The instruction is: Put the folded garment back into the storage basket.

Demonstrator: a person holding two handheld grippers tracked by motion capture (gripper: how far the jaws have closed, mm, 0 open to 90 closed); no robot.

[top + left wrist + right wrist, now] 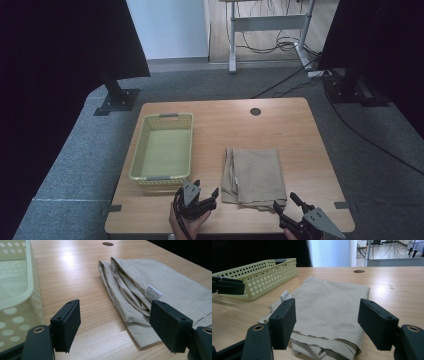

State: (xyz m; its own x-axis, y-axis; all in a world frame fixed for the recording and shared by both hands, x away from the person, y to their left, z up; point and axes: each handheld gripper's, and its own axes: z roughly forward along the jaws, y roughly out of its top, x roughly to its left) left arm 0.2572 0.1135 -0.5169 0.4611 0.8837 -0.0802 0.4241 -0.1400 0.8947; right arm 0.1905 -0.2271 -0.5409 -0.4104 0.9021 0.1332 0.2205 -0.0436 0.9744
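Observation:
A folded beige cloth (255,176) lies flat on the wooden table (295,130), right of centre, with a small white label (153,292) near its left fold. My left gripper (206,191) hovers open at the cloth's near left corner, between the cloth (155,282) and the basket (17,287). My right gripper (286,202) stands open just off the cloth's near right corner, and the cloth's near edge (329,322) lies between and beyond its jaws. Neither gripper holds anything.
A pale yellow perforated basket (136,161) with nothing in it stands left of the cloth (264,272). A round cable hole (255,111) sits near the table's far edge. Black stands and a desk frame with cables are on the floor beyond.

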